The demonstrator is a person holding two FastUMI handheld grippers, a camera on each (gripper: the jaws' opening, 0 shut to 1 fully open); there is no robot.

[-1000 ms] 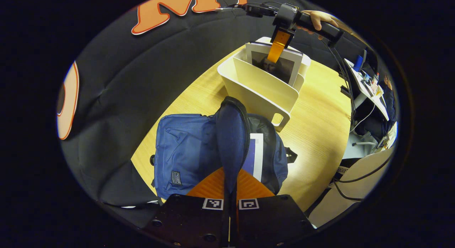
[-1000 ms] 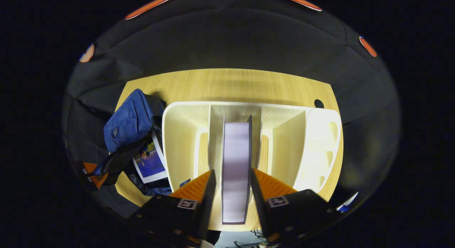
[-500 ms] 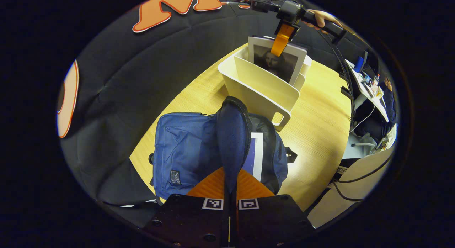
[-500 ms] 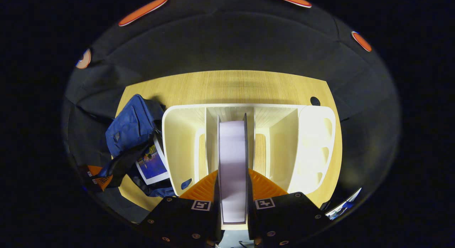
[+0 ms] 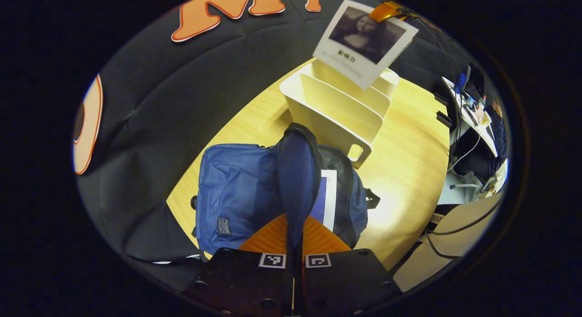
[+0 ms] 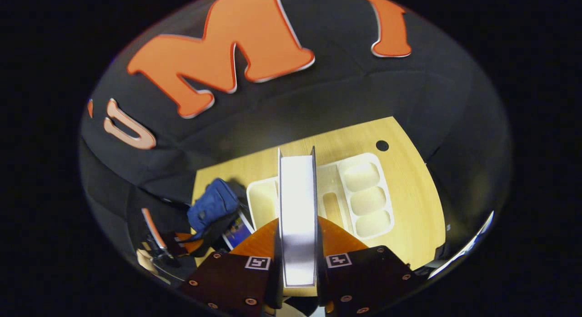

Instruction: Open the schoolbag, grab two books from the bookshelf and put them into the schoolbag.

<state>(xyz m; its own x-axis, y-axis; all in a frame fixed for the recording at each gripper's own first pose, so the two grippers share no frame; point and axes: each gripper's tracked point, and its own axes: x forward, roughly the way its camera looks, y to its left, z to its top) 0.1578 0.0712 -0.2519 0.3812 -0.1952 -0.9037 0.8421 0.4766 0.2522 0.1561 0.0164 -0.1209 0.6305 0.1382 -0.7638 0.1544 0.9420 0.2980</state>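
Above the bookshelf: second book (image 6: 298, 217) hangs clear of the white bookshelf (image 6: 363, 203), edge-on between the fingers of the right claw (image 6: 298, 244), which presses on both covers; in the left gripper view the same book (image 5: 366, 42) shows its portrait cover, tilted, over the shelf's dividers (image 5: 336, 112).
Why held so: pinching the top edge lets the book come straight up out of its slot without catching a divider, I judge.
Schoolbag: blue schoolbag (image 5: 241, 189) lies on the wooden table (image 5: 409, 171) just beside the bookshelf, its mouth gaping.
Flap: left claw (image 5: 294, 244) is pressed together on the bag's dark flap (image 5: 295, 171), lifting it upright; this likely keeps the opening wide for the incoming book.
First book: a white-edged blue book (image 5: 328, 196) already sits inside the opening, so one of the two looks delivered.
Left gripper view adds: the second book's cover, the bag's open mouth from above, a cluttered desk (image 5: 473, 112) beyond the table.
Right gripper view adds: the page edge of the held book, the shelf's three small trays (image 6: 368, 201), the schoolbag (image 6: 213, 208) small at the table's far side, with the other claw (image 6: 191, 243) at its flap.
Next, as a judgement: carry the book across to the bag and lower it beside the first.
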